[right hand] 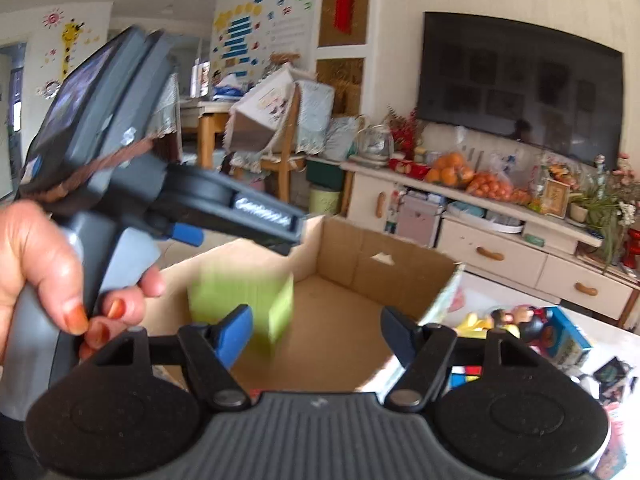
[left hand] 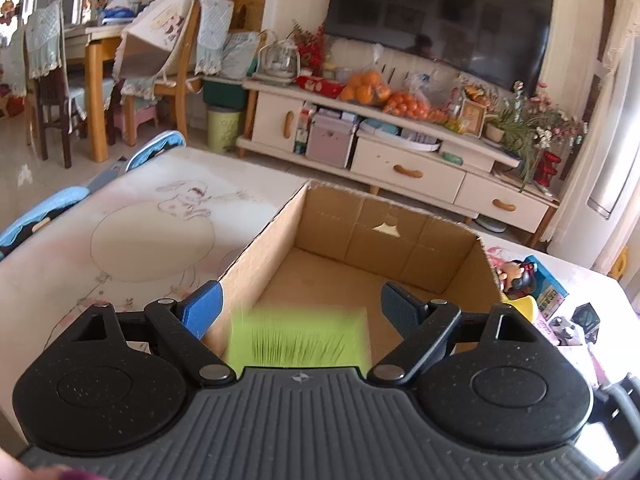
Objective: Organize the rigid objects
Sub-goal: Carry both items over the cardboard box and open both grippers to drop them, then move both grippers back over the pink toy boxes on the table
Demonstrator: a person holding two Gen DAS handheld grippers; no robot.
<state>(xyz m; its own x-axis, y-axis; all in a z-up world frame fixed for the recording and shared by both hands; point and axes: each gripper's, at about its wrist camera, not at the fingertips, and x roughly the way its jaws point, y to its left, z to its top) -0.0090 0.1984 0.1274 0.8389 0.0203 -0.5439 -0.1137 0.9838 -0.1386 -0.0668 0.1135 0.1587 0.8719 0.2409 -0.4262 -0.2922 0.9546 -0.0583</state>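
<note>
Left wrist view: the left hand-held gripper hangs over the box's near edge, jaws wide apart, a blurred green block loose between them inside the box. Right wrist view: the right hand-held gripper is spread, gripping nothing, the block against the box's left wall, toys right of the box on the worktop.

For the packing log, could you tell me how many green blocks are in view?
1. A blurred green block is at the cardboard box's near left end, just below the open left gripper. Others may be hidden behind the box walls.
</note>
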